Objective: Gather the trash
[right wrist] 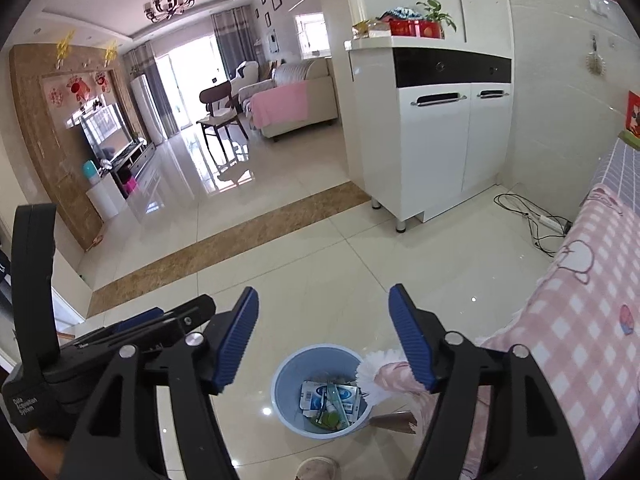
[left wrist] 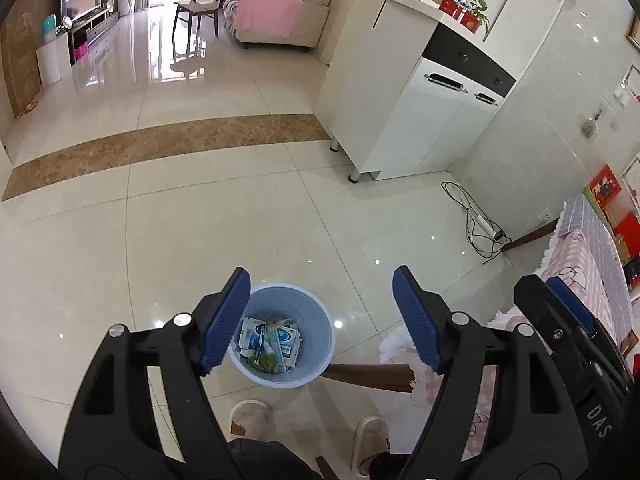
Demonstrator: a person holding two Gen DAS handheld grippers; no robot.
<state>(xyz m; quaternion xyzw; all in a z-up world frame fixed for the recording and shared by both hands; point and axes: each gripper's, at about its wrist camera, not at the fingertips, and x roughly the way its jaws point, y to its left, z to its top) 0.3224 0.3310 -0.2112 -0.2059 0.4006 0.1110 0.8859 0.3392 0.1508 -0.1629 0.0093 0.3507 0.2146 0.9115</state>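
A light blue trash bin [left wrist: 316,320] stands on the tiled floor below both grippers; it also shows in the right wrist view [right wrist: 288,380]. Inside lie blue-and-white packages [left wrist: 268,340] and a green wrapper [left wrist: 264,362]; the packages also show in the right wrist view [right wrist: 328,398]. My left gripper [left wrist: 320,312] is open and empty, held above the bin. My right gripper [right wrist: 322,332] is open and empty, also above the bin. The right gripper shows at the right of the left wrist view [left wrist: 560,300].
A table with a pink checked cloth [right wrist: 580,320] stands at the right, its wooden leg [left wrist: 368,376] beside the bin. A white cabinet [left wrist: 420,120] stands ahead, with cables and a power strip [left wrist: 480,224] on the floor. My slippers [left wrist: 252,420] are below.
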